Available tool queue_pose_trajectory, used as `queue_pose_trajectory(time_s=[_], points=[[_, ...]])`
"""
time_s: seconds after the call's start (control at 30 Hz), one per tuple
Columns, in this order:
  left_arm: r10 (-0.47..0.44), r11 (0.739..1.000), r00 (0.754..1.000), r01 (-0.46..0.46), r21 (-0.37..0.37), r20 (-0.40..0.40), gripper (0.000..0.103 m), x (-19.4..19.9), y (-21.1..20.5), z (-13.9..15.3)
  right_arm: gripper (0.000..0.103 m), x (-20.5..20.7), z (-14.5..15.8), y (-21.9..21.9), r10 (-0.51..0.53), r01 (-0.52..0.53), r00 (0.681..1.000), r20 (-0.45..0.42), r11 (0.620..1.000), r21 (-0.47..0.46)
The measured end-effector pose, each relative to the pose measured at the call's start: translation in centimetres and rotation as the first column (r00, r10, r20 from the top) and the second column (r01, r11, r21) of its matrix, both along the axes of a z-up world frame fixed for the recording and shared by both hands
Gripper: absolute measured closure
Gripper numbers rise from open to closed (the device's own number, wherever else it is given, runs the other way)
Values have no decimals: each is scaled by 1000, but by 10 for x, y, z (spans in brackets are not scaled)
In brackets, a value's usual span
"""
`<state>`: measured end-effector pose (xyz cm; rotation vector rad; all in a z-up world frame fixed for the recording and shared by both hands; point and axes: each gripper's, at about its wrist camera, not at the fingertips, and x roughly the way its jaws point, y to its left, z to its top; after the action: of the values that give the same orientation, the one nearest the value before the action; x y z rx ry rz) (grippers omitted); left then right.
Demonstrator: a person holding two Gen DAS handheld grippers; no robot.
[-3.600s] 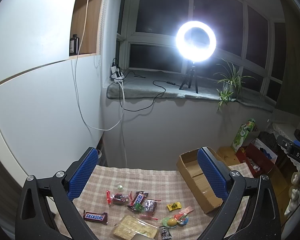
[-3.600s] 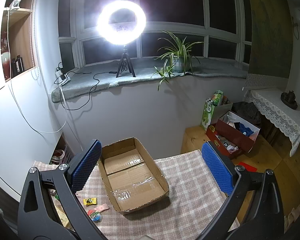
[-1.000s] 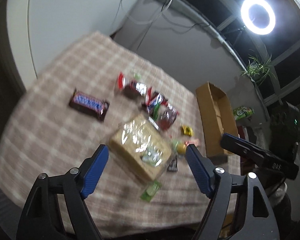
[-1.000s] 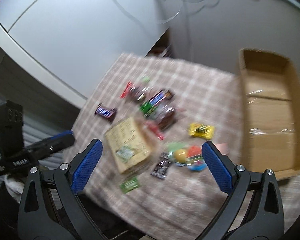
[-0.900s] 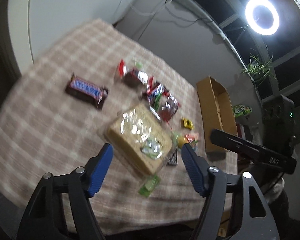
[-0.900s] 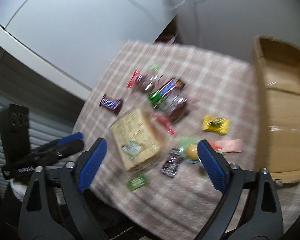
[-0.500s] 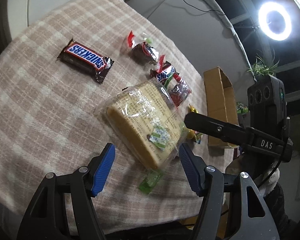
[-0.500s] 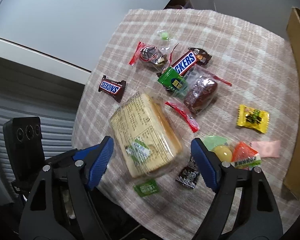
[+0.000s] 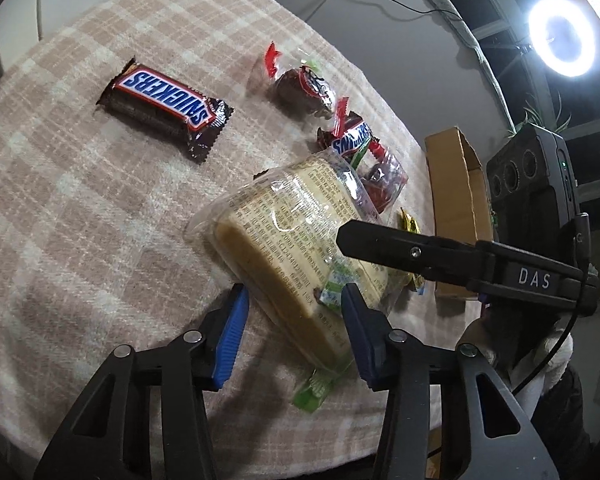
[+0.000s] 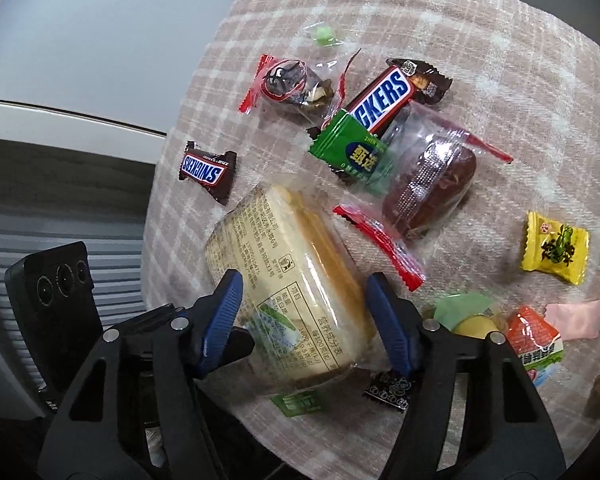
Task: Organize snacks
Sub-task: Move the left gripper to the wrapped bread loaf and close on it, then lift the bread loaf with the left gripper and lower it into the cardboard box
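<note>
A clear-wrapped bread pack [image 9: 284, 240] [image 10: 284, 248] lies on the checked tablecloth [image 9: 80, 220] near its front edge. My left gripper [image 9: 294, 332] straddles the pack's near corner, jaws closing, pads not pressing on it. My right gripper [image 10: 304, 324] straddles the same pack from the other side, jaws also closing, pads close beside the wrapper. In the left wrist view the right gripper's black finger [image 9: 380, 240] reaches across the top of the bread. A Snickers bar [image 9: 164, 112] [image 10: 206, 170] lies apart on the cloth.
Beyond the bread lie a second Snickers [image 10: 388, 96], a green packet [image 10: 352, 156], a wrapped brown cake [image 10: 432, 188] and a yellow candy [image 10: 554, 252]. A small green sachet [image 9: 312, 390] pokes from under the pack. An open cardboard box [image 9: 456, 200] stands at the right.
Both grippers have sunk towards the bread pack and their jaws have narrowed around it. The right gripper's finger now lies over the bread in the left wrist view.
</note>
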<state>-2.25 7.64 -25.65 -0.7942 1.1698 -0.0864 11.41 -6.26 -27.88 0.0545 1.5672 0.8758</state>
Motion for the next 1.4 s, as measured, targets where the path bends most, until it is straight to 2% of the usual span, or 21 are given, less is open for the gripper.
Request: queue_pose_trajectory(time_s=[0.17,0.43,0.77,0.97,1.4], points=[[-9,1000,1000,9,8,8,57,8,-7,2,39,-1,0,1,-5,5,1000,-15,1000,-2],[-57,992,998,53,112,25,58,11,-16,18,46,-4,3,-8,-27,28,998,-58,999,17],[-147,970,984,123,210,104,58,27,-45,55,47,-3,36,-39,-103,107,994,-46,991,76],[-231,953,961,191,233,155,58,41,-69,74,47,0,61,-76,-180,181,984,-17,979,99],[-418,900,875,362,243,246,58,83,-148,101,47,16,108,-181,-382,373,922,65,921,113]])
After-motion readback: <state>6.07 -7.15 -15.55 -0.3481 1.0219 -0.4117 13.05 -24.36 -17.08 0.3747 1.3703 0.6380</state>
